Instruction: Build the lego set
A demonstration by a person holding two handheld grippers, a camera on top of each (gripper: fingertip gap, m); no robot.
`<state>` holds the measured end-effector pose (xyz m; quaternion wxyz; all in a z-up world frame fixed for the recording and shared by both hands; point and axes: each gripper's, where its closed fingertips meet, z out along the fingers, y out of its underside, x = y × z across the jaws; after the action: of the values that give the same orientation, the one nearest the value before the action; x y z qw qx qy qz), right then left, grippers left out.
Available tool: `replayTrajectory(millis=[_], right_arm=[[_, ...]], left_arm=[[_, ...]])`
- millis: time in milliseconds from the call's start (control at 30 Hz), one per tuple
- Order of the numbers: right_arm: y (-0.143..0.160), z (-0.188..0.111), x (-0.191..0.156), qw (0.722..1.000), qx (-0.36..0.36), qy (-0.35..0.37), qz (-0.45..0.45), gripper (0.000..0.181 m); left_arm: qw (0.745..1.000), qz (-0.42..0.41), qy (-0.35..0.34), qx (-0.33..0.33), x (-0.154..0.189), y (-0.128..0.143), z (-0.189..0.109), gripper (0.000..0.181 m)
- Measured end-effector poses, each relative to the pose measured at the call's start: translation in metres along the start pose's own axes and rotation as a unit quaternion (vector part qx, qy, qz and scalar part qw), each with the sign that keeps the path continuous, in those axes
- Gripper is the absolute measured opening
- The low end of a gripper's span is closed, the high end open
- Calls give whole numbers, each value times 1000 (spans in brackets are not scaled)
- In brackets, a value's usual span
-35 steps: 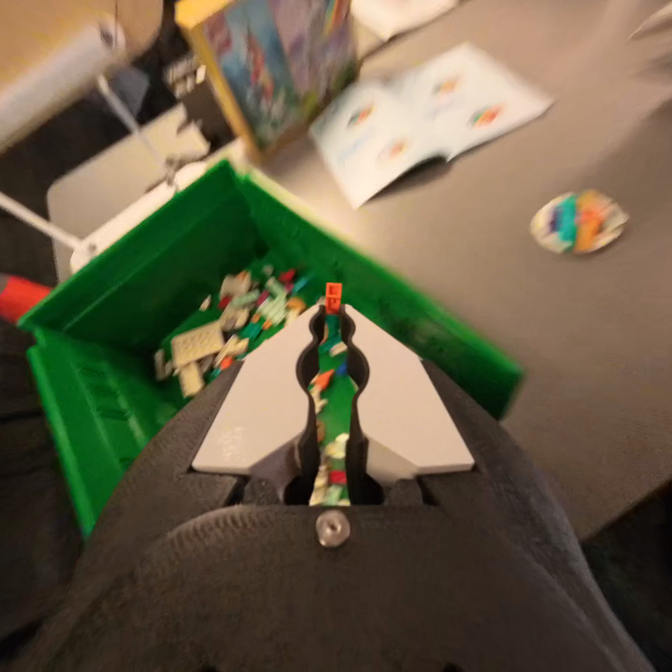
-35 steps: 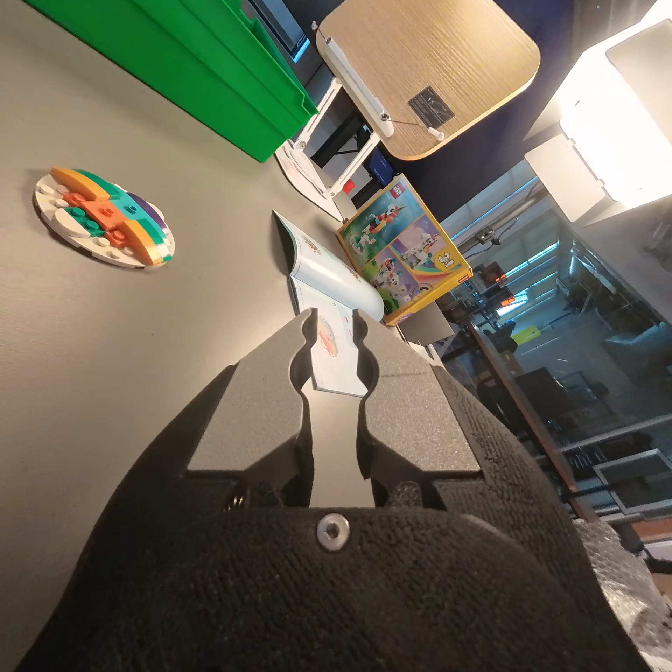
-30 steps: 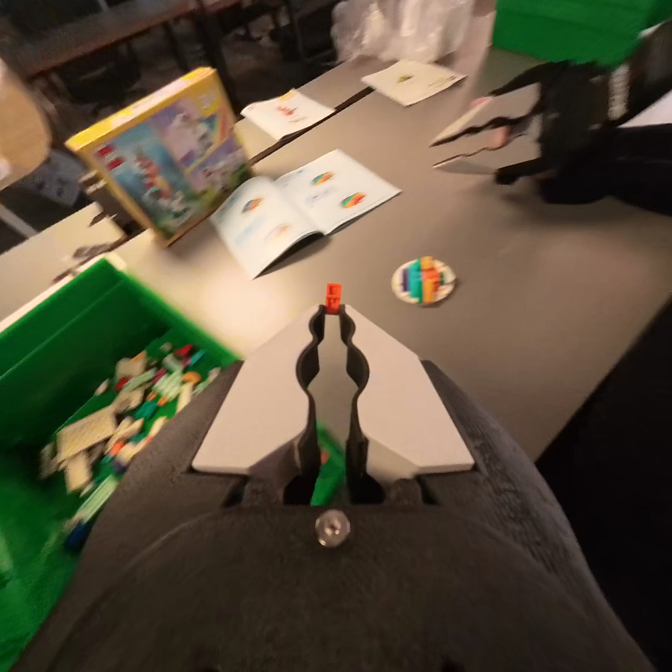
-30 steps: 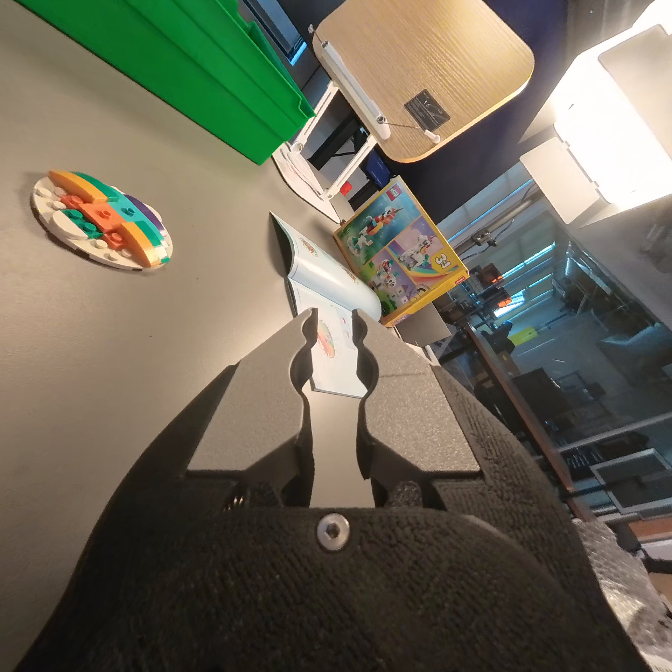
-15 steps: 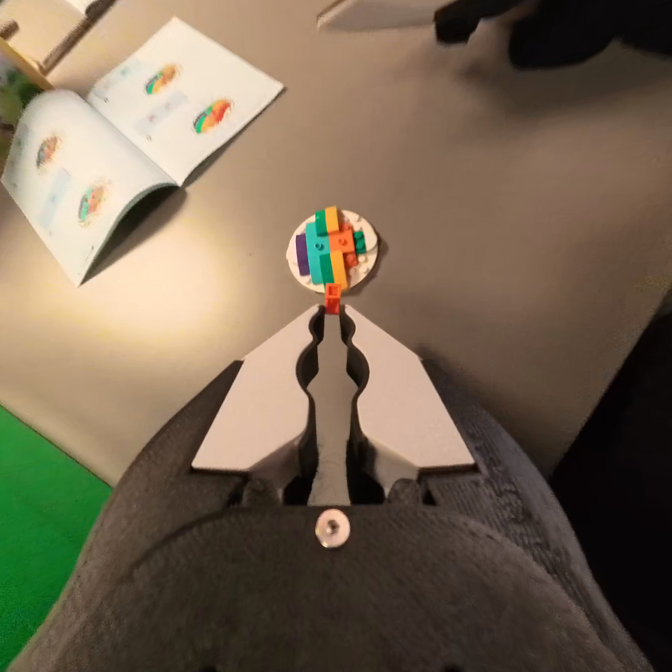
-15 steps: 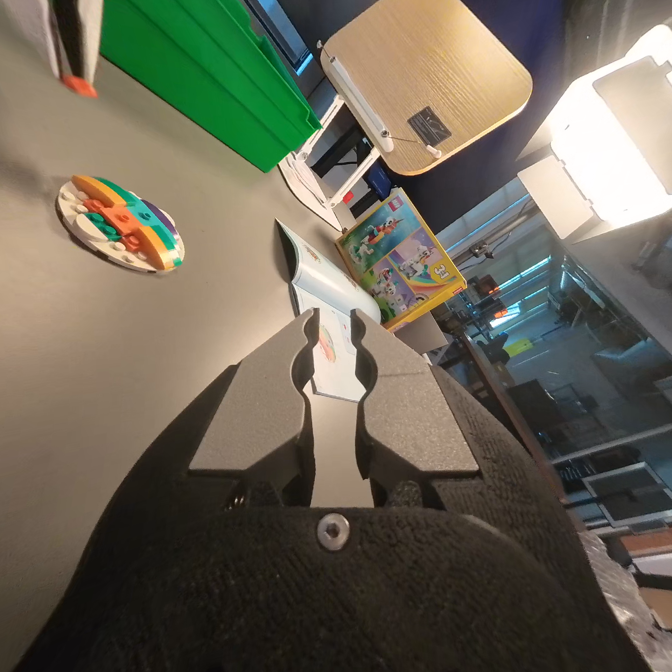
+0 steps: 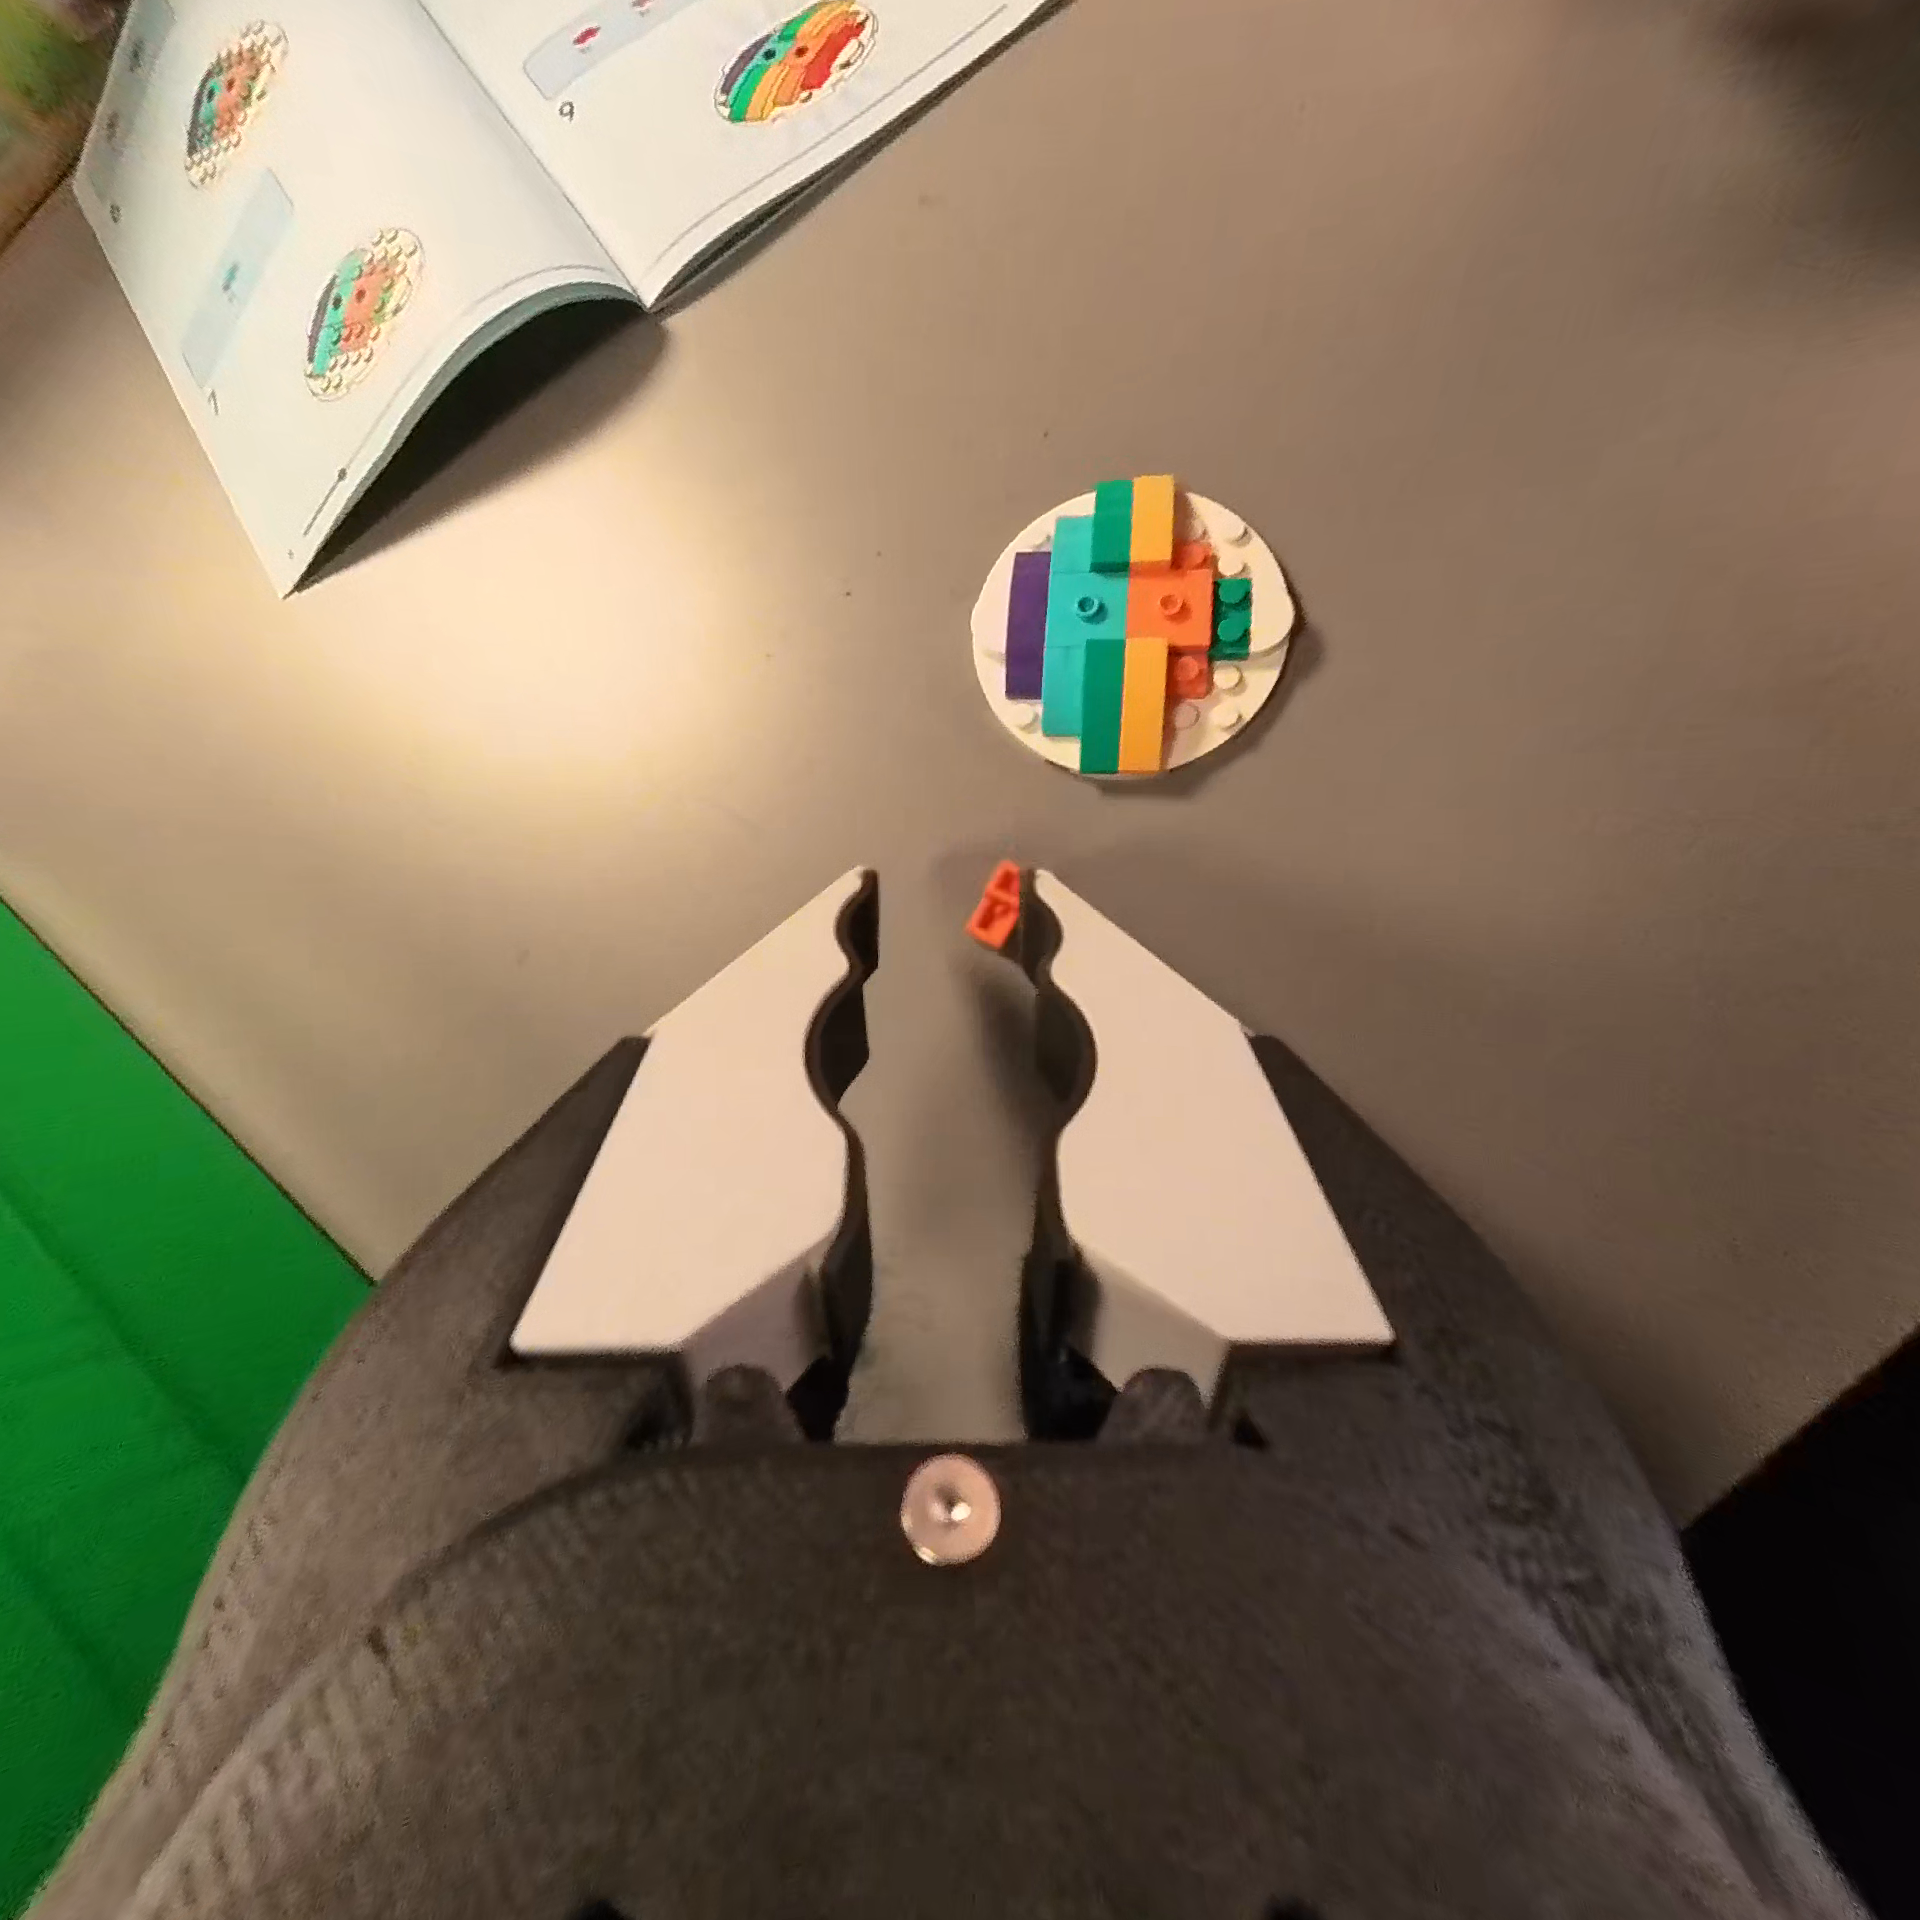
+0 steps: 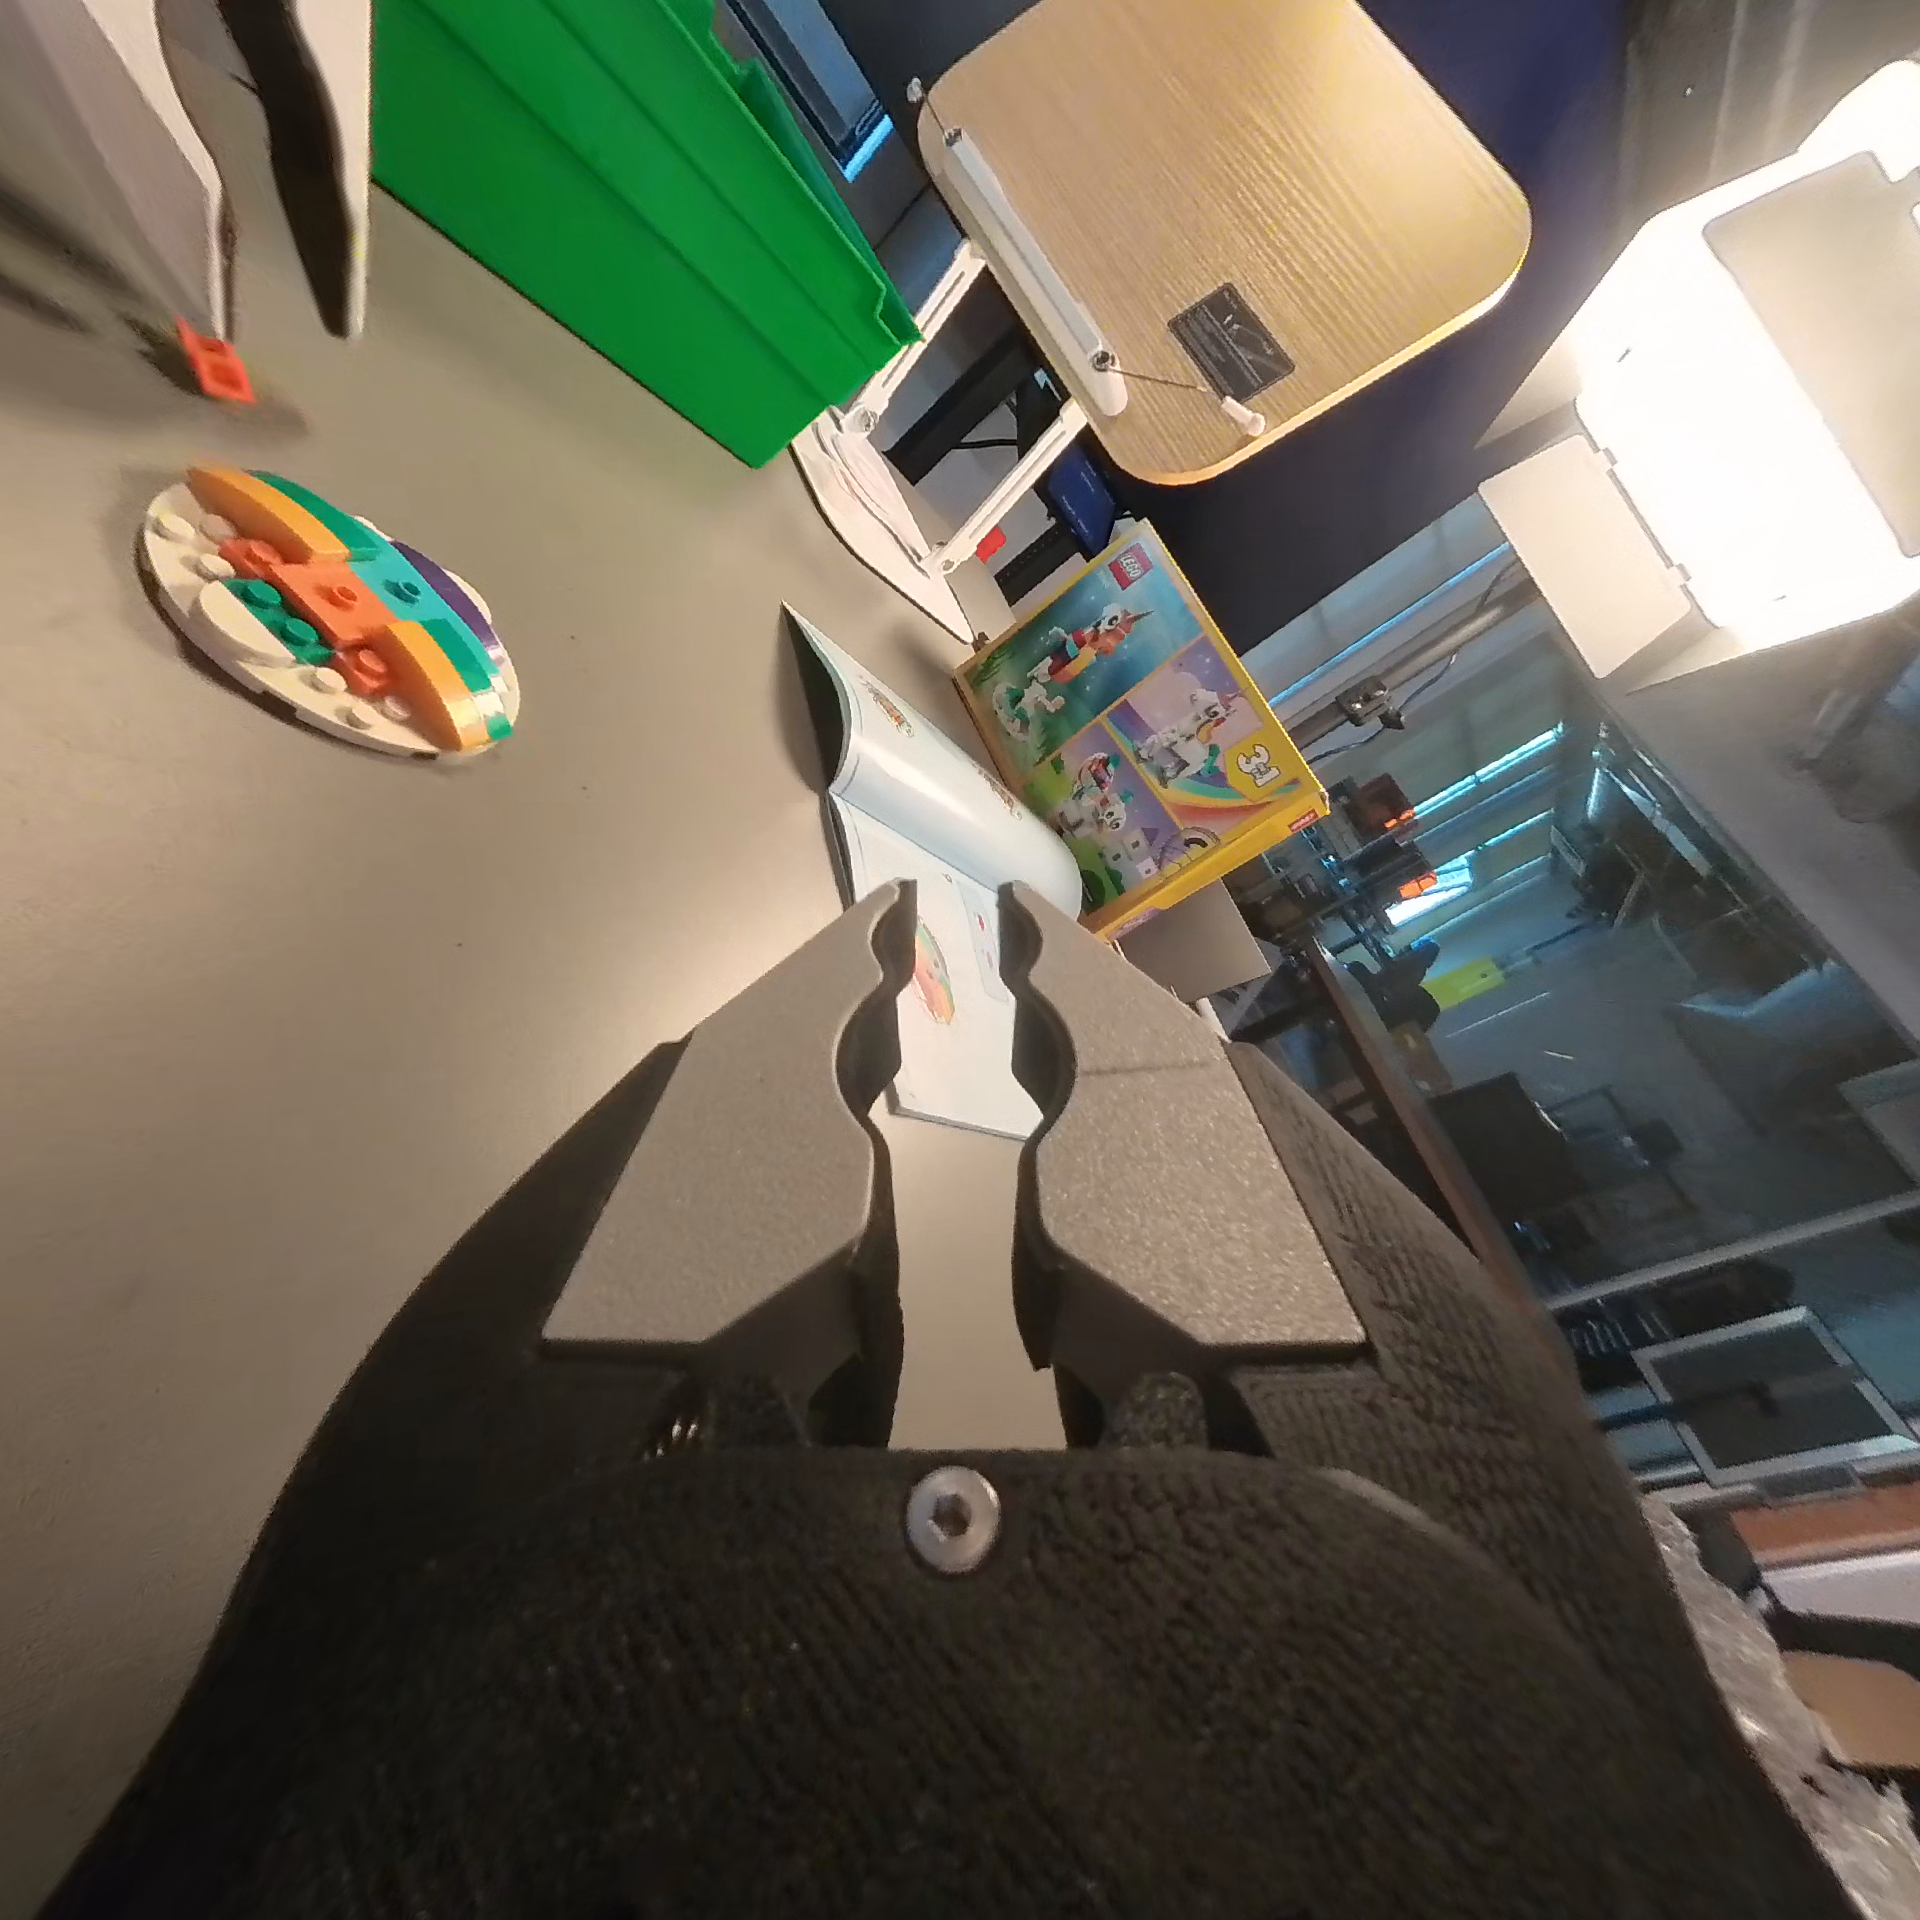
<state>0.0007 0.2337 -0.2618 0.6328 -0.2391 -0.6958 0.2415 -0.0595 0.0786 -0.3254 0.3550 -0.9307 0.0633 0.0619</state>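
A round white plate [image 7: 1135, 634] with purple, teal, green, yellow and orange bricks on it lies on the grey table [image 7: 520, 727]. My left gripper [image 7: 951, 883] is open just short of the plate. A small red brick [image 7: 990, 906] lies against its right fingertip, no longer clamped. I cannot tell whether it rests on the table. The right wrist view shows the plate [image 8: 322, 613], the red brick [image 8: 213, 358] and the left gripper [image 8: 281, 312] above it. My right gripper [image 8: 958, 894] is open and empty, low over the table, away from the plate.
An open instruction booklet [image 7: 416, 208] lies beyond the plate. A green bin [image 7: 125, 1195] stands at the left. The yellow set box [image 8: 1132, 727] stands behind the booklet [image 8: 935, 821]. The table edge [image 7: 1766, 1403] runs at the lower right. Across from one pair of fingers to the other is roughly 20 centimetres. To the round white plate [image 7: 1135, 634]: left tips about 5 centimetres, right tips about 12 centimetres. It turns up in the right wrist view [image 8: 342, 550] as well.
My left gripper carried the red brick from over the green bin to just short of the plate, came lower, then opened and let it go. My right gripper barely moved.
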Motion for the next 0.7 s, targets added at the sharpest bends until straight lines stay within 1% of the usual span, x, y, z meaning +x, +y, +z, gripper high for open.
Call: replayTrajectory(millis=[33,67,100,167,233,267,300,367,400,433,467,500,533,567,600,667,700], right_arm=[[0,0,0,1000,-1,1,-1,14],[0,0,0,1000,-1,2,-2,14],[0,0,1,1000,-2,3,-3,14],[1,-1,2,1000,-3,5,-4,14],[1,-1,2,1000,-4,7,-5,14],[1,-1,3,1000,-4,8,-6,14],[1,-1,3,1000,-4,9,-6,14],[1,-2,4,1000,-4,11,-6,14],[1,-2,4,1000,-4,12,-8,14],[0,-3,4,1000,-4,14,-10,13],[1,-3,5,1000,-6,17,-12,13],[1,-3,6,1000,-8,20,-14,13],[3,-3,7,1000,-11,23,-15,13],[4,-3,9,999,-14,28,-15,14],[6,-2,11,999,-17,33,-13,14],[7,-1,15,999,-20,44,-6,13],[8,0,16,999,-21,48,-5,13]], left_arm=[[1000,0,4,-6,2,0,-3,27],[1000,4,5,-7,4,-2,-9,28],[1000,12,2,6,5,-9,-18,28],[998,30,-2,51,6,-27,-42,26],[994,40,-13,104,-1,-43,-73,23],[990,41,-37,130,-15,-49,-91,23],[983,43,-94,155,-42,-53,-113,24],[955,36,-228,189,-108,-52,-169,18],[946,12,-261,191,-134,-47,-192,19],[943,-17,-273,191,-154,-41,-210,22],[942,-41,-274,189,-171,-35,-221,24],[945,-59,-270,177,-185,-27,-225,26],[949,-72,-268,152,-198,-16,-225,28],[953,-83,-269,113,-210,-1,-220,28],[957,-89,-267,69,-219,14,-213,29],[965,-92,-246,-5,-226,41,-192,33],[968,-101,-224,-41,-224,54,-179,39]])
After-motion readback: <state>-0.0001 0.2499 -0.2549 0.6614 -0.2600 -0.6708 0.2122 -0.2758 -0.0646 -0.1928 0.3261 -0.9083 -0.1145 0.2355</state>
